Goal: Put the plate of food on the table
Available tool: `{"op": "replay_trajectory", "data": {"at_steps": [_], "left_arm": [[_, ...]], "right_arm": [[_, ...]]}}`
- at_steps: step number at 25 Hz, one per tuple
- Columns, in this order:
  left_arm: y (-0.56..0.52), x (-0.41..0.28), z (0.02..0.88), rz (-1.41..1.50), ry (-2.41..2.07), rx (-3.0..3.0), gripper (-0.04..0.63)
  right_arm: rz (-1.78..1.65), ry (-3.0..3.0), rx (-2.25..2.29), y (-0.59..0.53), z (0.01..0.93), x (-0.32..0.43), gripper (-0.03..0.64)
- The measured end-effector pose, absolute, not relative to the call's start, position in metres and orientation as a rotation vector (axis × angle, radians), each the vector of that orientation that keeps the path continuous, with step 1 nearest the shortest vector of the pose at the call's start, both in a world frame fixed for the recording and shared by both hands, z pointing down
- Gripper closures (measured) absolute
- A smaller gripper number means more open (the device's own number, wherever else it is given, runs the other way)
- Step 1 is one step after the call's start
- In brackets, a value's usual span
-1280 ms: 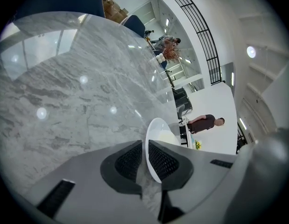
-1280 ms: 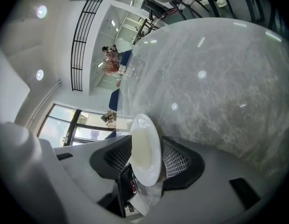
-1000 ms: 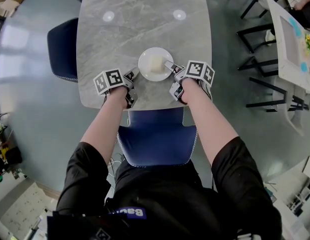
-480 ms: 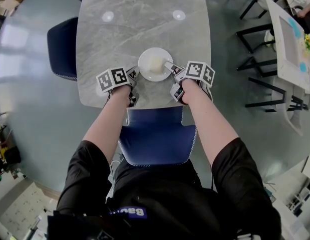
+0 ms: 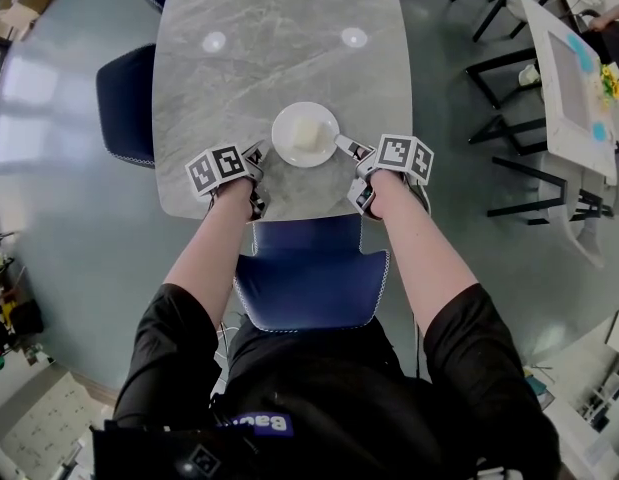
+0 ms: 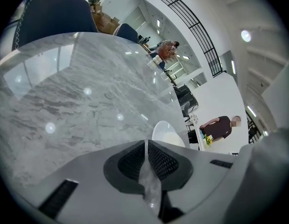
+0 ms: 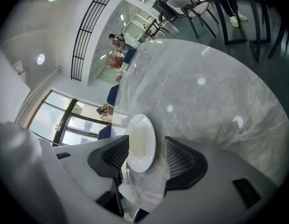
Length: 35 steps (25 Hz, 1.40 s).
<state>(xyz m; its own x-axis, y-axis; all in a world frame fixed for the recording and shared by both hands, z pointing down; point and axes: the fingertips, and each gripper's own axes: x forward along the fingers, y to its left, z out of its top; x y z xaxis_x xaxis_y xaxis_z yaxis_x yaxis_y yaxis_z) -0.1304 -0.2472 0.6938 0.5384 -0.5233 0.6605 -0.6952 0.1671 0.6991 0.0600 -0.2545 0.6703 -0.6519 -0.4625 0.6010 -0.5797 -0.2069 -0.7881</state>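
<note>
A white plate (image 5: 305, 134) with a pale block of food (image 5: 309, 131) sits on the grey marble table (image 5: 279, 28), near its front edge. My right gripper (image 5: 349, 148) is at the plate's right rim. Its jaws have just been opening and now stand open. In the right gripper view the plate (image 7: 140, 143) lies partly between the pads of the right gripper (image 7: 146, 155), and neither pad touches it. My left gripper (image 5: 254, 154) rests just left of the plate, shut with nothing in it. In the left gripper view the plate (image 6: 165, 133) shows beyond the closed left gripper (image 6: 147, 154).
A blue chair (image 5: 311, 273) is tucked under the table's front edge between my arms. Another blue chair (image 5: 124, 98) stands at the table's left side. Black chairs and a white table (image 5: 574, 78) stand far right. A person (image 6: 222, 127) stands in the distance.
My right gripper has let go of the plate's rim and drawn back a little towards the table's front edge. The plate stays flat on the table. The left gripper has barely moved.
</note>
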Motion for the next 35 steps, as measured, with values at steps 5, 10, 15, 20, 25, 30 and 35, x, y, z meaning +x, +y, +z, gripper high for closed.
{"op": "replay_trajectory", "data": {"at_steps": [5, 10, 15, 20, 25, 30, 35], "left_arm": [[-0.237, -0.134, 0.675, 0.123, -1.101, 1.512, 0.566], [-0.217, -0.132, 0.644, 0.011, -1.089, 1.565, 0.566], [-0.173, -0.121, 0.610, 0.010, -1.019, 1.686, 0.566], [-0.131, -0.103, 0.576, 0.097, -0.916, 1.893, 0.568], [-0.081, -0.095, 0.546, 0.102, -0.879, 2.009, 0.569], [-0.045, -0.095, 0.528, 0.097, -0.855, 2.079, 0.584], [-0.024, -0.084, 0.504, 0.123, -0.813, 2.190, 0.584]], "right_arm": [[2.004, -2.009, 1.255, -0.234, 0.652, 0.064, 0.394], [1.960, -2.093, 1.229, -0.197, 0.634, 0.065, 0.396], [1.920, -2.161, 1.190, -0.157, 0.619, 0.061, 0.396], [1.794, -2.287, 1.102, -0.129, 0.595, 0.052, 0.399], [1.592, -2.399, 1.076, -0.094, 0.575, 0.049, 0.550], [1.484, -2.503, 0.994, -0.061, 0.548, 0.034, 0.606], [1.259, -2.600, 0.880, -0.032, 0.518, 0.016, 0.606]]}}
